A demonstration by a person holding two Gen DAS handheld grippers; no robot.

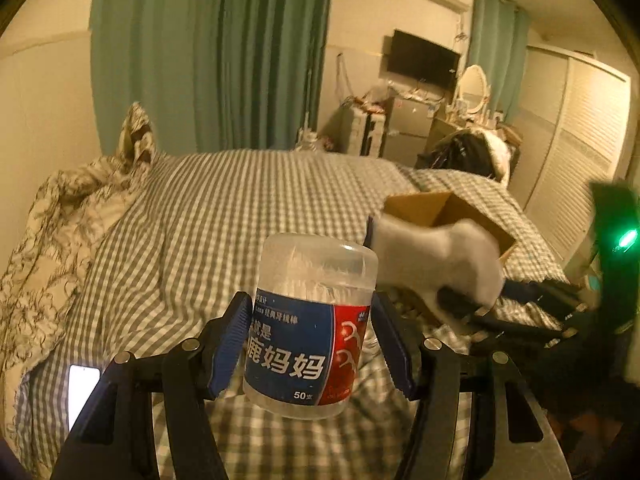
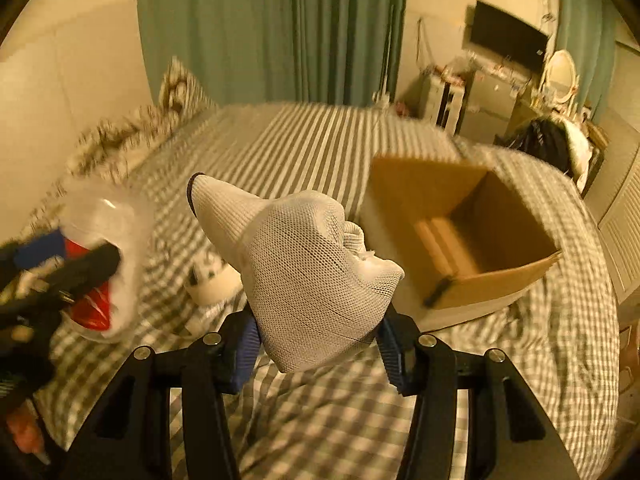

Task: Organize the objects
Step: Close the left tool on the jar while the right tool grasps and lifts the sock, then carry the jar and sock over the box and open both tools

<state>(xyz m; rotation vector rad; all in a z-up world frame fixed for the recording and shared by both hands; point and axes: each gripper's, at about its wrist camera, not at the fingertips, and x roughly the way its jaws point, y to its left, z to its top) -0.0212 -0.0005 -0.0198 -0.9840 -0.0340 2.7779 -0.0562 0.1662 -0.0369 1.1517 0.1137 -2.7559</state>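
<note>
My left gripper (image 1: 310, 344) is shut on a clear plastic jar of floss picks (image 1: 308, 320) with a blue and red label, held upright above the bed. My right gripper (image 2: 320, 344) is shut on a white mesh sock (image 2: 304, 264), held above the bed just left of an open cardboard box (image 2: 460, 236). The sock (image 1: 436, 260) and the right gripper (image 1: 520, 308) also show in the left wrist view, in front of the box (image 1: 440, 208). The jar (image 2: 100, 264) and the left gripper (image 2: 60, 276) show blurred at the left of the right wrist view.
A grey checked bedsheet (image 1: 240, 216) covers the bed. A patterned duvet (image 1: 52, 232) is bunched at the left. A lit phone (image 1: 82, 392) lies on the sheet. A small white object (image 2: 212, 280) lies on the bed below the sock. Black clothing (image 1: 468, 152) sits at the far end.
</note>
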